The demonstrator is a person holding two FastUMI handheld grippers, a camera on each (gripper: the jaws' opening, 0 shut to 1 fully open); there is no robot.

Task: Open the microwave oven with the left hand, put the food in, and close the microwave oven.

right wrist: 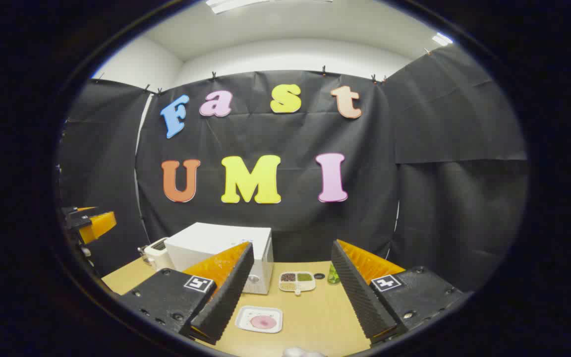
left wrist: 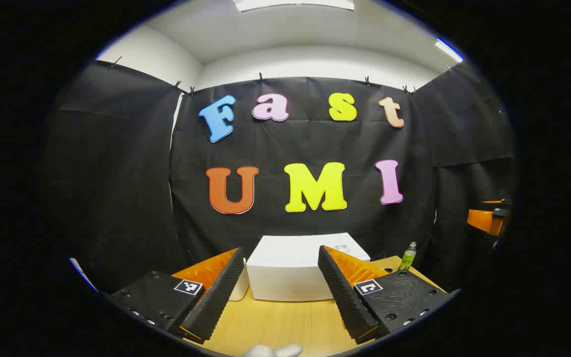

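While both claws hang above the near edge of the counter [right wrist: 315,317], the one microwave oven [left wrist: 305,270] stands shut at the back of it, against the black cloth wall. In the left gripper view it sits straight ahead, framed between the two fingers of the left claw [left wrist: 281,290], which are spread wide and hold nothing. One food plate [right wrist: 259,319], square and white with a pink round item on it, lies flat on the counter in front of the microwave oven in the right gripper view, near the inner finger of the right claw [right wrist: 290,295]; that claw is also spread wide and empty.

Count of other items: one divided tray [right wrist: 297,281] with dark, green and pale fillings, just to the right of the microwave oven; one small dark disc [right wrist: 319,275] beside the tray; one green bottle [left wrist: 408,256] at the back right, partly hidden behind the right finger in the right gripper view; one small white appliance [right wrist: 156,253] touching or just beside the oven's left side.

Nothing lies between the plate and the oven front. The other gripper shows at the side edge of each view.
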